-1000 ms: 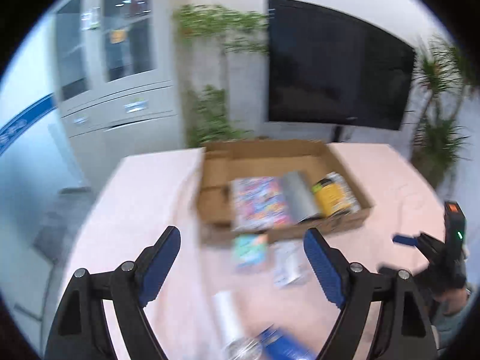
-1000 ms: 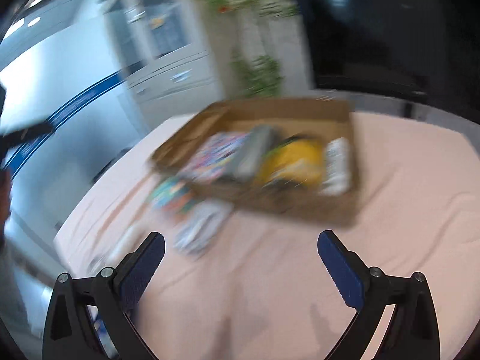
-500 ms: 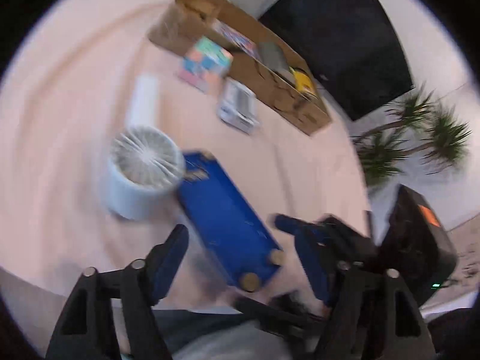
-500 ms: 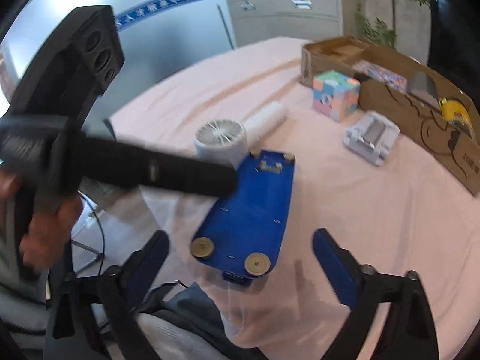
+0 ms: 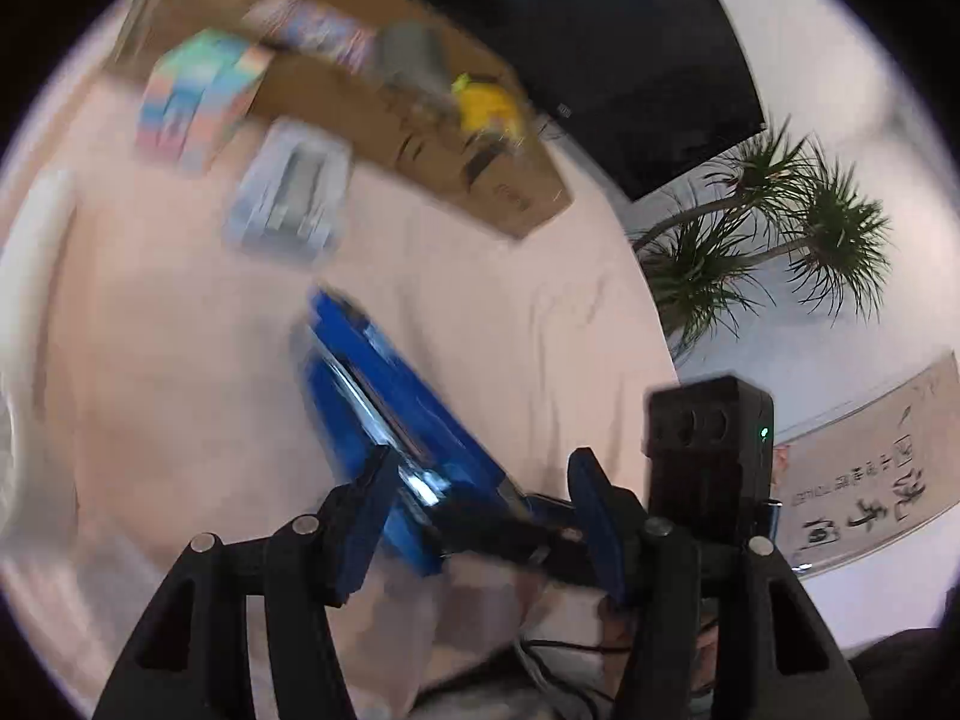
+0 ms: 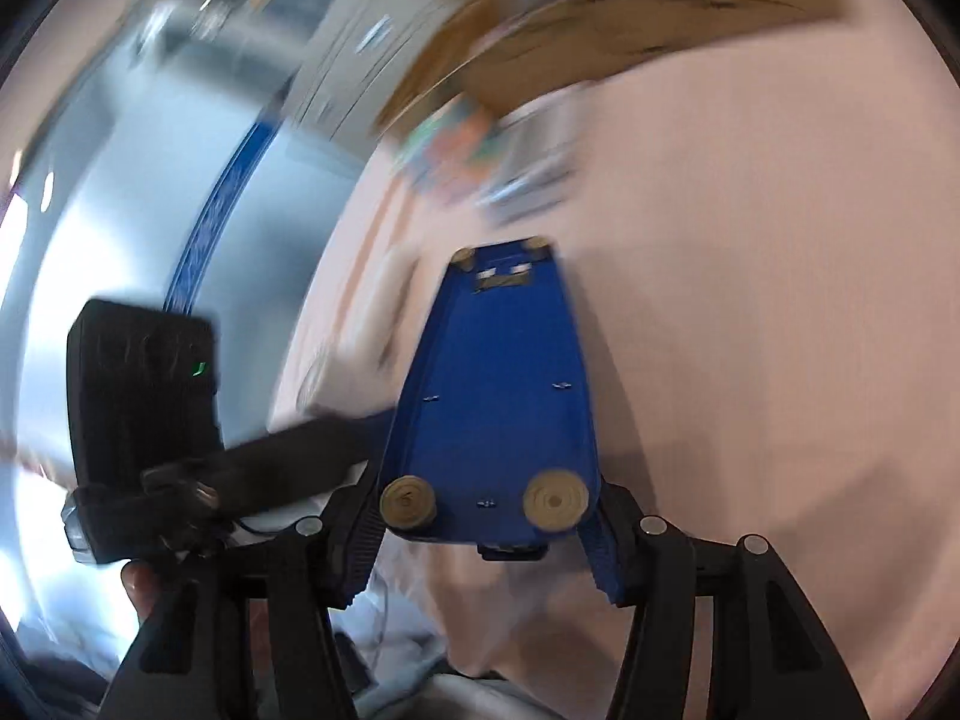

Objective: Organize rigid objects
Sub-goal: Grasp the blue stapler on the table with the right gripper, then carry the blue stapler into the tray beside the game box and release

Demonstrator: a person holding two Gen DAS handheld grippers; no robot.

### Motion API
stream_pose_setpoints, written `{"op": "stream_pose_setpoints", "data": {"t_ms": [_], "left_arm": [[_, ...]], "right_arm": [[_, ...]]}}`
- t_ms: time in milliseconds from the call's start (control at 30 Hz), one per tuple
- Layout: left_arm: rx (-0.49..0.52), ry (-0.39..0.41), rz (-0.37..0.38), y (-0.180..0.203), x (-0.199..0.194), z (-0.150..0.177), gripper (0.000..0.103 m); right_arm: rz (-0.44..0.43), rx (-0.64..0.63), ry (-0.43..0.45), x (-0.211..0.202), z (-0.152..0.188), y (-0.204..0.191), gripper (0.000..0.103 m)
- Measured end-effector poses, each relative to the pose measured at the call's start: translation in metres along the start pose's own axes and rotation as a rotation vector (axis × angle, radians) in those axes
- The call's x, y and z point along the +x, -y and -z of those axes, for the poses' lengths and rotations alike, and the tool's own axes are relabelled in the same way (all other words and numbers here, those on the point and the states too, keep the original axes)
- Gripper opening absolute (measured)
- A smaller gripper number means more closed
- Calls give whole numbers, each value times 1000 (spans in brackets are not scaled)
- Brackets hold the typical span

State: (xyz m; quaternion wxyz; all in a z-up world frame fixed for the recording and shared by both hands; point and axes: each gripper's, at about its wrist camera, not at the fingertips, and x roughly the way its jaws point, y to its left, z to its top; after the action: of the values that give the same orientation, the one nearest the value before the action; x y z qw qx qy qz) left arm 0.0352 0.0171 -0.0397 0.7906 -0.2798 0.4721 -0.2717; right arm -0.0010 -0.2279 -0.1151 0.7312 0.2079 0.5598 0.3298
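Left wrist view: the left gripper [image 5: 480, 516] has its jaws about half apart and closing, with the near end of a flat blue plastic board [image 5: 384, 396] between them. The left pad sits against the board's edge; whether the right pad touches it I cannot tell. The board lies on the pink tablecloth [image 5: 180, 360] near the table's near edge. Farther off are a blurred grey-white rectangular gadget [image 5: 291, 192], a pastel multicoloured cube [image 5: 192, 102] and an open brown cardboard box [image 5: 420, 120] holding a yellow item [image 5: 486, 102]. The right gripper's black camera block [image 5: 711, 444] shows at right.

Right wrist view: the right gripper [image 6: 483, 534] is also half open and closing around the board's [image 6: 498, 384] near end, underside up, with 2 tan round feet [image 6: 555, 501] nearest and 2 more at the far end. Both pads lie just beside the board's edges; firm contact cannot be told. The box [image 6: 600, 30] is far, blurred.
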Motion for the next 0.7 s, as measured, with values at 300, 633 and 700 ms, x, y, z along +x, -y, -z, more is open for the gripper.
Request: {"op": "stream_pose_setpoints", "data": {"t_ms": [300,633,700], "left_arm": [[-62,-23,-25,-16,14,-8,66],[-65,-30,-31,-22,22,-12,66],[-58,-42,-21,-18,28,-17,66]], "right_arm": [[392,-471,124,-46,-3,-45,85],[362,-353,-33,5,-33,-15,51],[190,-130,-11,-13,-45,14,50]]}}
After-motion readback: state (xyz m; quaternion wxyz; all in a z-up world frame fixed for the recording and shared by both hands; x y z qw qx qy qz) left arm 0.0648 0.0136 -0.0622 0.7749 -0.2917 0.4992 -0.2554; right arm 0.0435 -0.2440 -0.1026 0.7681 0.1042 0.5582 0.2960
